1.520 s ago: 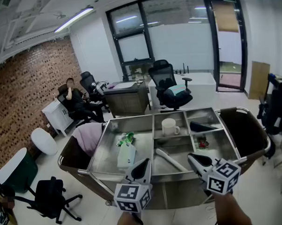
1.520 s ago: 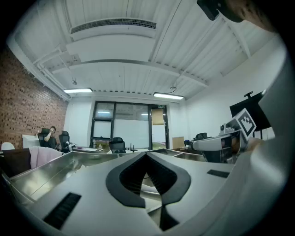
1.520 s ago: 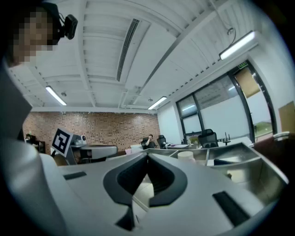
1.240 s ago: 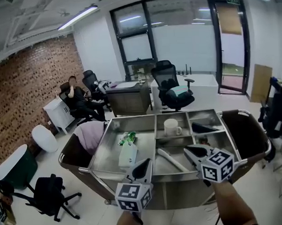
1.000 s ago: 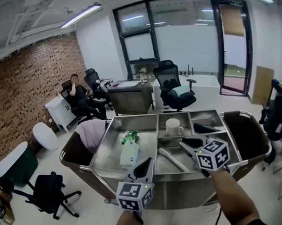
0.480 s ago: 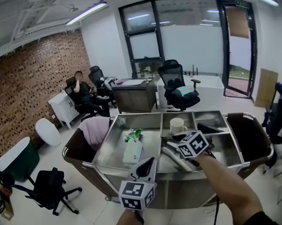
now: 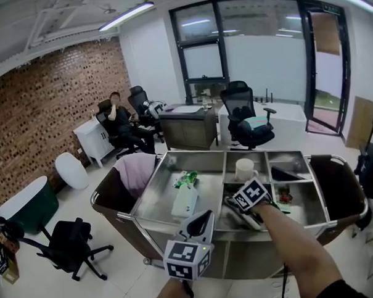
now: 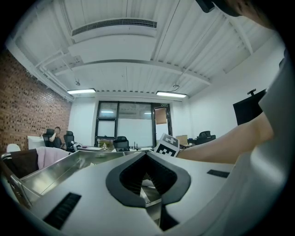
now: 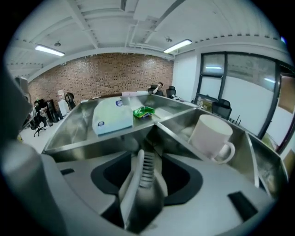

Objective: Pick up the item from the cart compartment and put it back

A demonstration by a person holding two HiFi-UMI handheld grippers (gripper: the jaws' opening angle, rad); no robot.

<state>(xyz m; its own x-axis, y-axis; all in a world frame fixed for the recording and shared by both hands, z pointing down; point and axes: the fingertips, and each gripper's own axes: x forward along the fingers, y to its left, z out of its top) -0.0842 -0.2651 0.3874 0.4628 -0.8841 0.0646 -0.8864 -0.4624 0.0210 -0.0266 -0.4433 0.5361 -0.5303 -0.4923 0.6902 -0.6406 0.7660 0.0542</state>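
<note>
A steel cart (image 7: 157,203) has several compartments. In its middle front compartment lies a long white item with a ribbed section (image 9: 144,171); a bit of it shows as the white item (image 7: 251,221) under my right hand. My right gripper (image 7: 230,202) reaches down into that compartment. Its jaws have just been opening, and the white item lies between them in the right gripper (image 9: 146,159) without being pressed. My left gripper (image 7: 203,217) hovers level at the cart's front edge, and the left gripper (image 8: 146,155) looks shut and empty.
A white mug (image 7: 243,169) stands in the compartment behind. A white tissue pack (image 7: 184,201) and a green packet (image 7: 186,178) lie in the large left bay. A pink cloth (image 7: 137,169) drapes the left bag. A person (image 7: 118,117) sits among office chairs.
My right gripper has come down and to the left from above the cart's front edge into the middle compartment, its jaws spreading round the white item. The left gripper has stayed in place.
</note>
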